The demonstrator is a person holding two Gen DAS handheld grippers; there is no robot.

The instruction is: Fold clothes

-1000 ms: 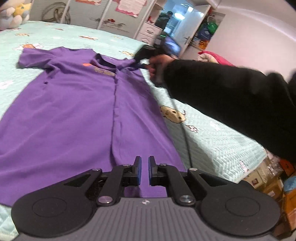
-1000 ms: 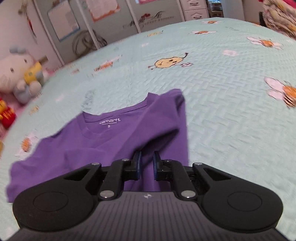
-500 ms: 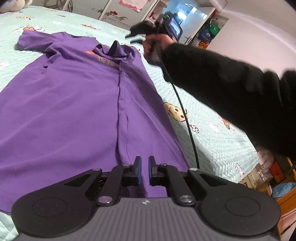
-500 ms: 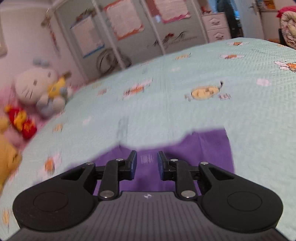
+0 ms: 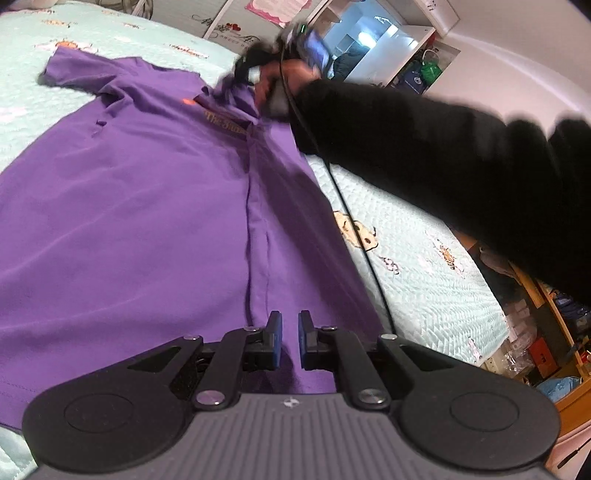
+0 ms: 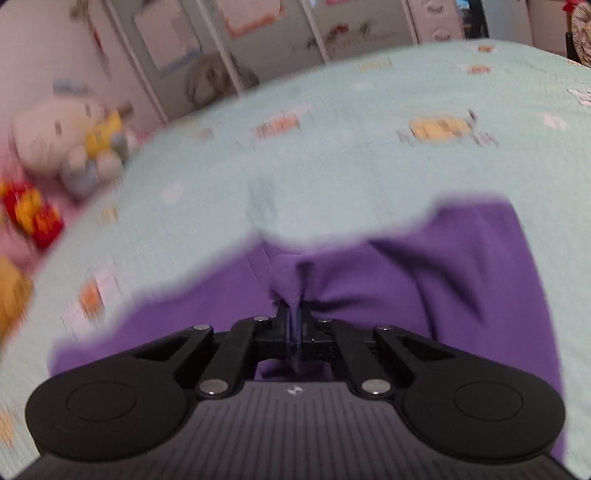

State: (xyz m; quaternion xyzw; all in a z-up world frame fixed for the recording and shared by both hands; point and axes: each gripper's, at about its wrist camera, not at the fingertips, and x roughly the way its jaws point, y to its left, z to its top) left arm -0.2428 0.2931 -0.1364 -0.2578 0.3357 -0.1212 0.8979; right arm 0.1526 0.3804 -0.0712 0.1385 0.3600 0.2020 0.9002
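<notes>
A purple shirt point(image 5: 147, 206) lies spread on a mint-green quilted bedspread point(image 5: 424, 266), with gold lettering at its collar, blurred, that seems to begin "The". The left gripper point(image 5: 290, 332) hovers over the hem, fingers slightly parted with nothing between them. Farther right, a black sleeve point(image 5: 443, 155) reaches to the collar, where the right gripper point(image 6: 294, 314) is pressed together, pinching a fold of purple cloth.

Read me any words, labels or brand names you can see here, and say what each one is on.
"The S…": gold print on the purple shirt chest, the rest blurred.
Script on the wardrobe door: too blurred to read.
Posters on the doors: too blurred to read.
Nothing else legible.
</notes>
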